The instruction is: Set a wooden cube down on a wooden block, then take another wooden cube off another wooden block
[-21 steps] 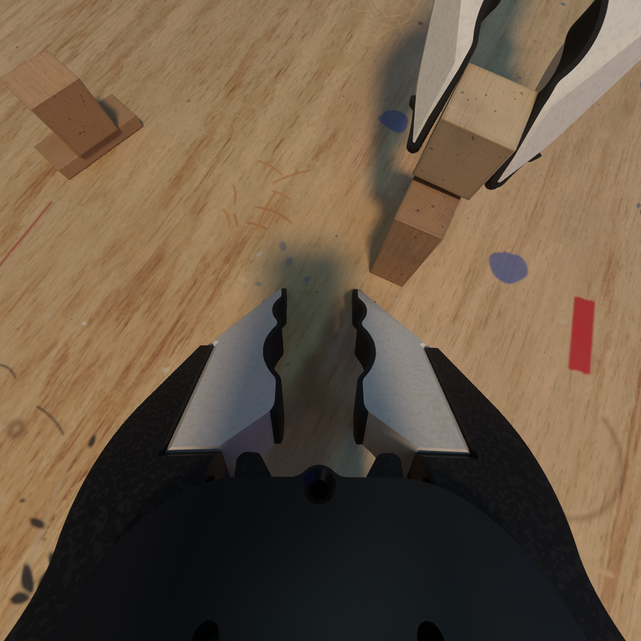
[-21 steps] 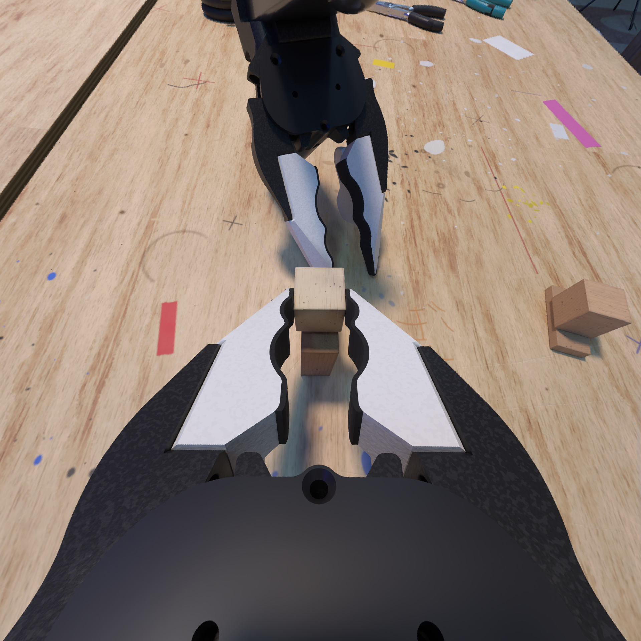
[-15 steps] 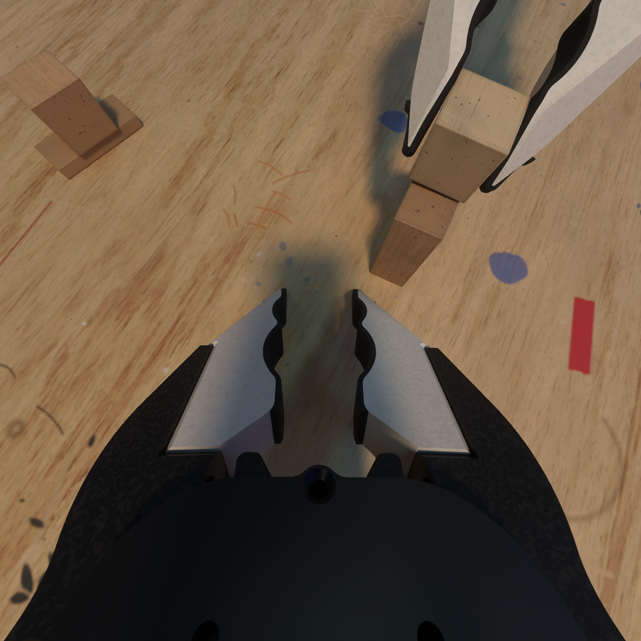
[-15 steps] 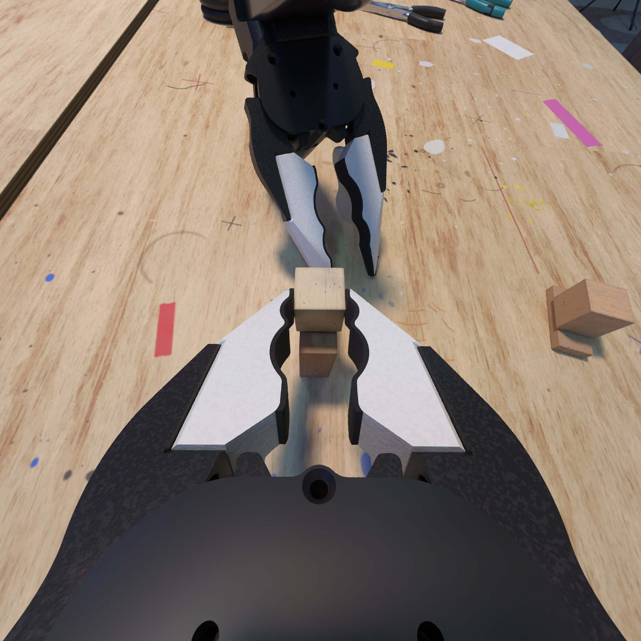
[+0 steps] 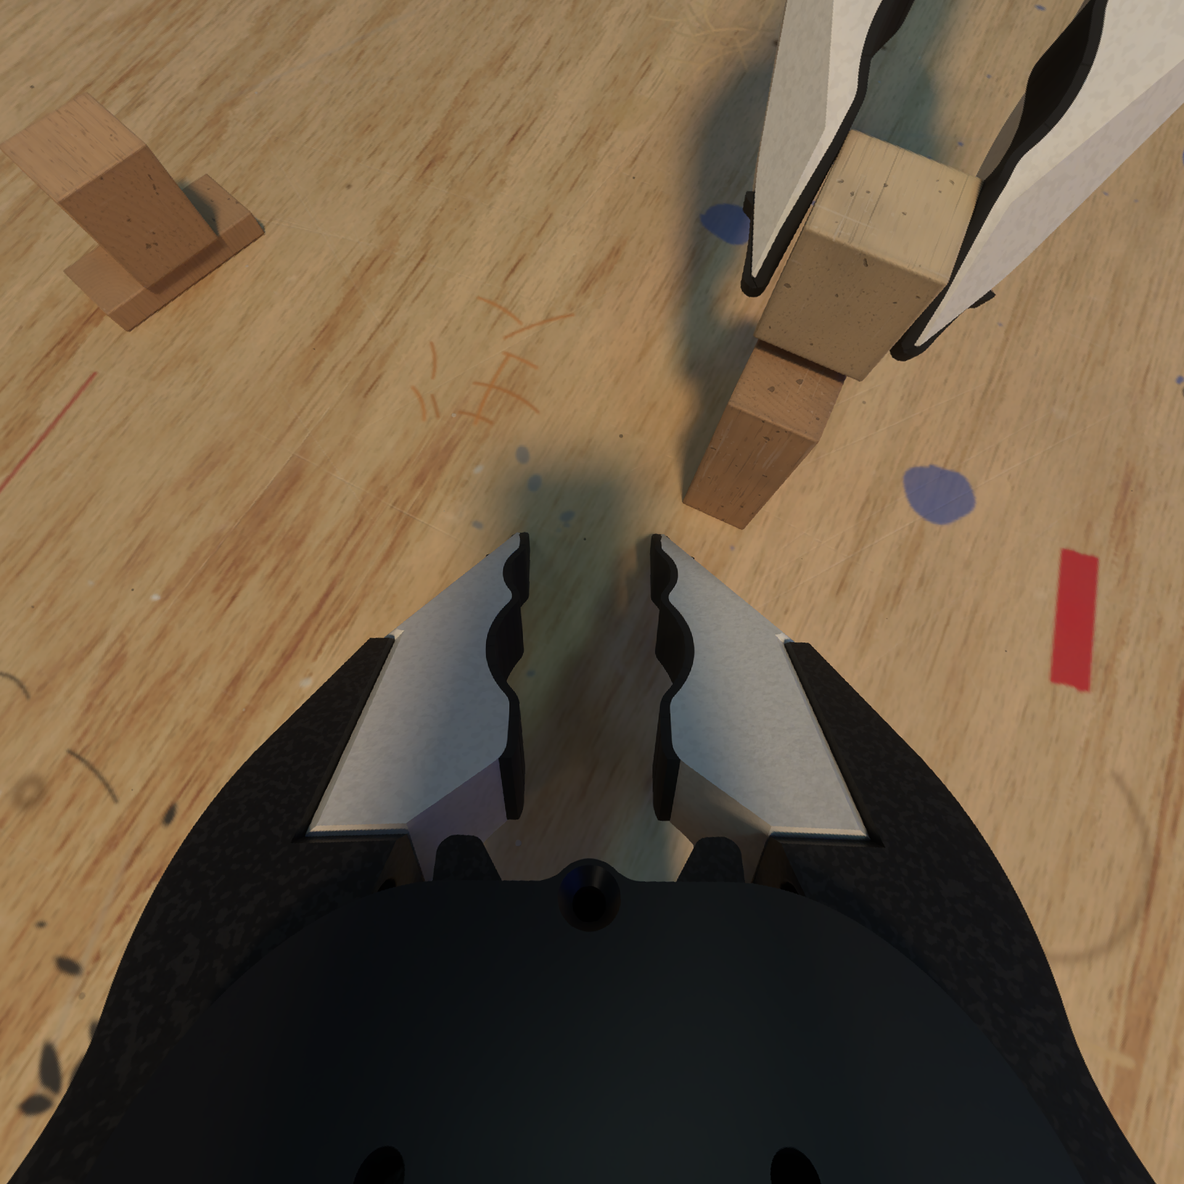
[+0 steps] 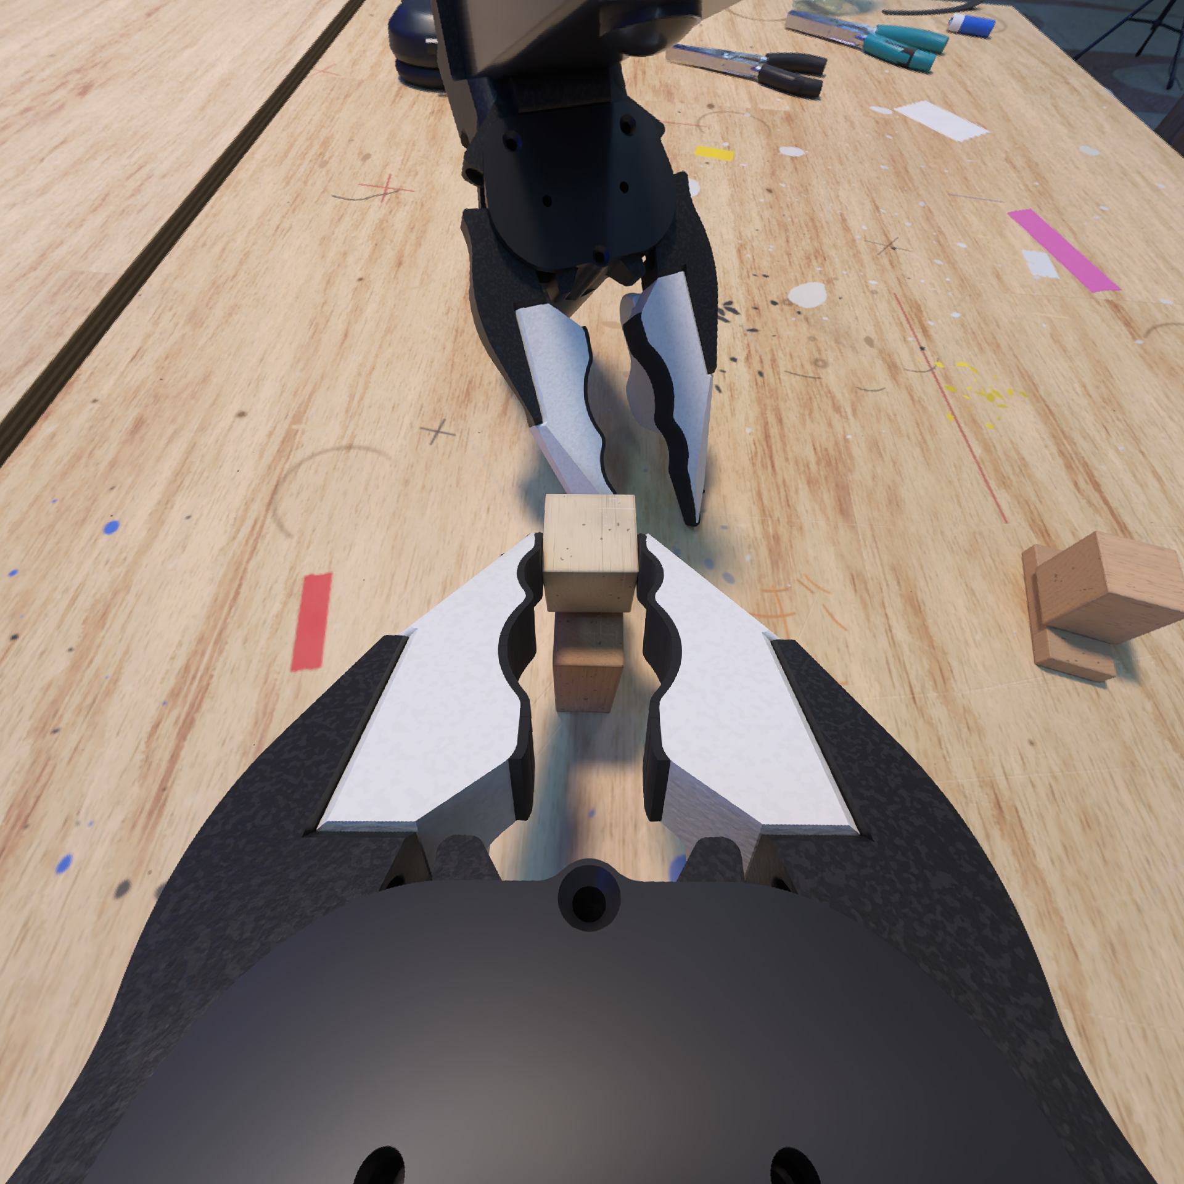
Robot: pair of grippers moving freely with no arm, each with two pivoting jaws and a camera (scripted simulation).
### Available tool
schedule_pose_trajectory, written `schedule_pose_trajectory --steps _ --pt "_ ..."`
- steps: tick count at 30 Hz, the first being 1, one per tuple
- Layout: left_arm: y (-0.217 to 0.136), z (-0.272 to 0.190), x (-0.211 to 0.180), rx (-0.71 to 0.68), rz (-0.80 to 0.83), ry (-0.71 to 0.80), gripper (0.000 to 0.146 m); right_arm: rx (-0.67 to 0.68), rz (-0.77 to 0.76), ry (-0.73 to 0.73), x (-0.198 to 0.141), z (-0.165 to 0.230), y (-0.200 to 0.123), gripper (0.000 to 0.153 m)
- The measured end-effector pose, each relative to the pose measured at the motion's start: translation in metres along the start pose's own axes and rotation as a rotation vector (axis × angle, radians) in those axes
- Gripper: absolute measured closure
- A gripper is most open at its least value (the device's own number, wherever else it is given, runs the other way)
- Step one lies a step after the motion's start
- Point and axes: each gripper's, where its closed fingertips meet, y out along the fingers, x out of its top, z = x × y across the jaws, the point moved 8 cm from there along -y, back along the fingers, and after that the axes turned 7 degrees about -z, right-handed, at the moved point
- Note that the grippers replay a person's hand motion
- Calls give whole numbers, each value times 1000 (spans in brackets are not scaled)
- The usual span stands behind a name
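My right gripper (image 6: 589, 544) is shut on a pale wooden cube (image 6: 589, 554) and holds it over the top of an upright brown wooden block (image 6: 586, 673); I cannot tell whether they touch. The left wrist view shows the same cube (image 5: 858, 256) between the white fingers (image 5: 794, 147), over the far end of the block (image 5: 762, 442). My left gripper (image 5: 588, 541) is open and empty, low over the table just short of that block; it faces me in the right wrist view (image 6: 644, 503). A second cube (image 5: 122, 186) (image 6: 1102, 589) rests on a flat block (image 5: 224, 224) (image 6: 1063, 660) off to the side.
The wooden table carries a red tape strip (image 5: 1075, 618) (image 6: 312, 621), pink tape (image 6: 1063, 250) and paint spots. Teal-handled chisels (image 6: 897, 45) and black-handled pliers (image 6: 769, 67) lie at the far end. A dark seam (image 6: 192, 205) runs along the left.
My right gripper has eased the pale cube slightly down toward the top of the upright block. The left gripper has stayed open in place.
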Motion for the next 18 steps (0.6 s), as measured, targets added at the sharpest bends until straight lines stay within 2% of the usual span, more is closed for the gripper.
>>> schedule_pose_trajectory --steps 18 --pt "0 0 0 1 0 1 108 1 11 -7 -1 1 0 124"
